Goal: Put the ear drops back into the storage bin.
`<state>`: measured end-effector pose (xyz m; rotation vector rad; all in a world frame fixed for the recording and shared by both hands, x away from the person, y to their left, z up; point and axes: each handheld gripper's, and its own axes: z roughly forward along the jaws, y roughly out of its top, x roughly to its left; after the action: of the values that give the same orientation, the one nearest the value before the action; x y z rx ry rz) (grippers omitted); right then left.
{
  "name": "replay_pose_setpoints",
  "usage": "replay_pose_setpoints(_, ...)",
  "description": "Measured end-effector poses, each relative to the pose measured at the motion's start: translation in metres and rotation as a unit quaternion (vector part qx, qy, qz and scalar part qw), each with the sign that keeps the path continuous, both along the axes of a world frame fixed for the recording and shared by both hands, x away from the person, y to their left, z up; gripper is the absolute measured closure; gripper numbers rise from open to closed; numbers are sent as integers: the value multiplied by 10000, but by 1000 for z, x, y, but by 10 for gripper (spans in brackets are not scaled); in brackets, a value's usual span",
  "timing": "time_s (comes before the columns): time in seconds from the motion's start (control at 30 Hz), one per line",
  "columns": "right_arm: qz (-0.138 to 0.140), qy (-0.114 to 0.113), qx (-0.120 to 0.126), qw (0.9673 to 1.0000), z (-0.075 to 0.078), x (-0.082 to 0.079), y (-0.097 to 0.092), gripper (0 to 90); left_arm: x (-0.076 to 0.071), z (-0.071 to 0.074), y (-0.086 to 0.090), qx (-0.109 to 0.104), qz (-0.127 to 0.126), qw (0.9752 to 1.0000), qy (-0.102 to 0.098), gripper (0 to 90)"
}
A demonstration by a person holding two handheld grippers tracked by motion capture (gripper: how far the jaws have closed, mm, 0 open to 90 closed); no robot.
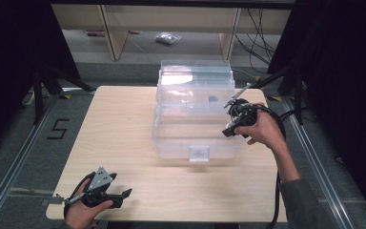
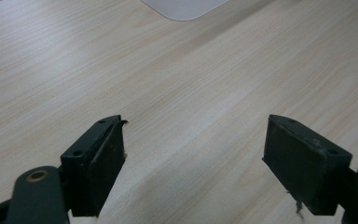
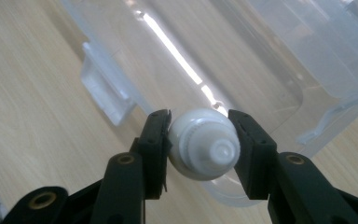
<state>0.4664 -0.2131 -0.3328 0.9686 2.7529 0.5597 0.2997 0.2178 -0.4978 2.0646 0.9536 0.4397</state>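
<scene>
The right gripper [image 3: 204,144] clamps its fingers on a white bottle [image 3: 204,150] over the clear bin [image 1: 195,138] — the left gripper [image 2: 193,163], fingers wide, rests on the desk's [image 1: 124,124] near left.

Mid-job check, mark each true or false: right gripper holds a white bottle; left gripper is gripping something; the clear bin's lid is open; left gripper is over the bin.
1. The right gripper holds a small white bottle: true.
2. The left gripper is gripping something: false, its jaws stand open over bare table.
3. The clear plastic bin has its lid open: true.
4. The left gripper is over the bin: false, it is at the table's near left corner.
</scene>
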Motion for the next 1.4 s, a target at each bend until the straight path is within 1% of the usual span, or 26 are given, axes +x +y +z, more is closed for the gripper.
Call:
replay_pose_setpoints(0.07, -65, 58, -36, 10000, -2, 4, -1, 603, 0, 0, 0, 10, -3, 10000, 1, 199)
replay_pose_setpoints(0.1, -81, 81, -37, 9999, -3, 7, -1, 603, 0, 0, 1, 57, -30, 10000, 6, 199)
replay_pose_setpoints(0.3, -135, 173, -98, 9997, -9, 16, -2, 602, 0, 0, 1, 57, -34, 10000, 1, 199)
replay_pose_setpoints(0.33, -187, 221, -104, 9995, -12, 20, -2, 602, 0, 0, 1, 61, -31, 10000, 1, 200)
replay_pose_setpoints(0.37, -277, 294, -107, 9991, -13, 20, -1, 602, 0, 0, 1, 57, -30, 10000, 2, 200)
replay_pose_setpoints(0.4, -225, 253, -106, 9994, -14, 22, -2, 602, 0, 1, 1, 62, -25, 10000, 11, 200)
replay_pose_setpoints(0.43, -254, 278, -116, 9992, -16, 24, -1, 602, 0, 0, 0, 11, 1, 10000, 15, 200)
replay_pose_setpoints(0.5, -244, 311, -135, 9991, -19, 27, -1, 602, 0, 0, 0, 0, -2, 10000, 8, 200)
replay_pose_setpoints(0.6, -251, 379, -162, 9988, -24, 32, 2, 602, 0, 0, 0, 27, -11, 10000, 11, 200)
replay_pose_setpoints(0.63, -314, 433, -177, 9984, -26, 33, 2, 602, 0, 0, 0, 32, -15, 10000, 7, 200)
replay_pose_setpoints(0.7, -309, 439, -215, 9983, -30, 37, 3, 602, 0, 1, 1, 81, -78, 9999, 48, 200)
replay_pose_setpoints(0.8, -374, 538, -234, 9976, -39, 43, 4, 603, 0, 2, 1, 98, -77, 9999, 70, 200)
replay_pose_setpoints(0.93, -432, 630, -296, 9966, -48, 48, 4, 603, 0, 2, 2, 98, -83, 9999, 68, 199)
replay_pose_setpoints(1.07, -463, 686, -353, 9959, -53, 51, 6, 602, 0, 1, 1, 76, -77, 9999, 45, 200)
replay_pose_setpoints(1.17, -427, 696, -396, 9959, -56, 53, 7, 602, 0, 2, 1, 102, -81, 9999, 56, 200)
replay_pose_setpoints(1.23, -441, 729, -422, 9955, -58, 55, 8, 602, 0, 1, 1, 78, -32, 10000, -3, 200)
replay_pose_setpoints(1.3, -458, 776, -363, 9953, -61, 56, 8, 602, 0, 1, 1, 100, -30, 9999, -13, 200)
replay_pose_setpoints(1.37, -478, 826, -392, 9947, -65, 56, 8, 602, 0, 1, 1, 101, -35, 9999, -15, 200)
replay_pose_setpoints(1.4, -483, 813, -399, 9947, -67, 56, 7, 602, 0, 1, 1, 47, -41, 10000, -17, 200)
